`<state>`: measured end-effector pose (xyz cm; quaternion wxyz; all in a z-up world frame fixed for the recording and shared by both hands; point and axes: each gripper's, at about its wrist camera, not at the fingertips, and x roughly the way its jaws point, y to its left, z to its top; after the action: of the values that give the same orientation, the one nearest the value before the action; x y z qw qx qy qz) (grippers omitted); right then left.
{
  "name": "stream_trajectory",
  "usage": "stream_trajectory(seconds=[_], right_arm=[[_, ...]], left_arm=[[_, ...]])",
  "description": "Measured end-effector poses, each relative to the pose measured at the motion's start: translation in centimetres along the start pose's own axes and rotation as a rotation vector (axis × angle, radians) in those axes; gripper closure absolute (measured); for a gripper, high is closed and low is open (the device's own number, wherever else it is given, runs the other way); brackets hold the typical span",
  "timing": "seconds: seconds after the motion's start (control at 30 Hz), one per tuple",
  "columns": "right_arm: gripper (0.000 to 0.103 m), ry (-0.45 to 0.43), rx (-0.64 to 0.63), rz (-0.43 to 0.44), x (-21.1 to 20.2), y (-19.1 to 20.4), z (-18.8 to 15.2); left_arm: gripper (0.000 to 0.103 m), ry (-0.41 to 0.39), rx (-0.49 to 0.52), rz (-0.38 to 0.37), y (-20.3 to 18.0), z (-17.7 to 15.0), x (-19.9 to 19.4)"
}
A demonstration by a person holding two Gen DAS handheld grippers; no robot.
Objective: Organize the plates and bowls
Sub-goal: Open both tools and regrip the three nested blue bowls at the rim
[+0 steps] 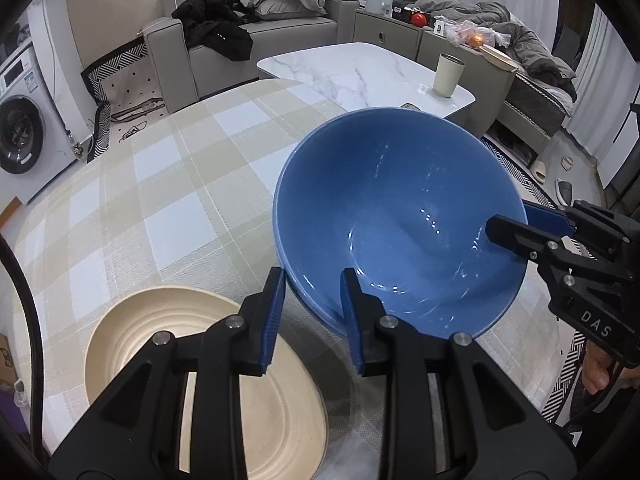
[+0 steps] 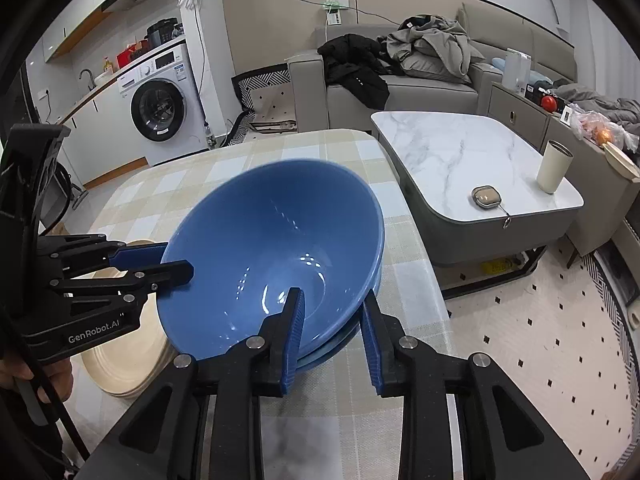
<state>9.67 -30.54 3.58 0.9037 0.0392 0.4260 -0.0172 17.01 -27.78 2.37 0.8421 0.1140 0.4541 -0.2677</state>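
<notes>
Left hand-held gripper (image 1: 312, 316) straddles the near rim of the blue bowl (image 1: 400, 216), pads slack, not pinching; right hand-held gripper (image 2: 332, 336) likewise, spread across the opposite rim; bowl rests tilted in another, apparently nesting; beige plates (image 1: 120, 344) beside, on the bench (image 1: 160, 184).

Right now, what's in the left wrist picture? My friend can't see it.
A big blue bowl tilts above a checked tablecloth, with the left gripper straddling its near rim and the right gripper straddling the rim on the right. A cream plate lies beside it at lower left, and a sofa and marble table stand behind.
</notes>
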Motion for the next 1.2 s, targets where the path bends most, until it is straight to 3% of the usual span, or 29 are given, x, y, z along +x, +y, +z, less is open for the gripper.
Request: stream_trajectory(seconds=[0.37,0.53,0.6,0.7,0.77,0.87,1.03,1.2], right_arm=[[0.07,0.03,-0.013,-0.018,0.5,0.0,-0.2],[0.067,0.037,0.012,0.015,0.8,-0.5,-0.3],[0.064,0.039,0.023,0.026,0.9,-0.8,-0.3],[0.052,0.041,0.051,0.056,1.0,-1.4,-0.4],[0.042,0.037,0.068,0.066,0.9,-1.7,-0.5],[0.019,0.018,0.093,0.094,0.5,-2.3,-0.6],[0.006,0.0,0.142,0.121,0.2,-3.0,-0.7],[0.005,-0.015,0.183,0.162,0.2,-3.7,-1.1]], left_arm=[[0.066,0.02,-0.085,-0.097,2.1,-0.1,1.4],[0.063,0.014,-0.113,-0.114,2.8,-0.1,2.0],[0.057,0.016,-0.115,-0.123,2.8,-0.2,2.2],[0.043,0.014,-0.131,-0.131,2.8,-0.4,2.3],[0.022,0.003,-0.142,-0.139,2.8,-0.5,2.1],[0.021,-0.012,-0.152,-0.142,2.7,-0.6,1.8],[0.017,-0.014,-0.181,-0.169,2.6,-0.6,2.1],[0.016,-0.004,-0.206,-0.182,2.6,-0.7,3.0]])
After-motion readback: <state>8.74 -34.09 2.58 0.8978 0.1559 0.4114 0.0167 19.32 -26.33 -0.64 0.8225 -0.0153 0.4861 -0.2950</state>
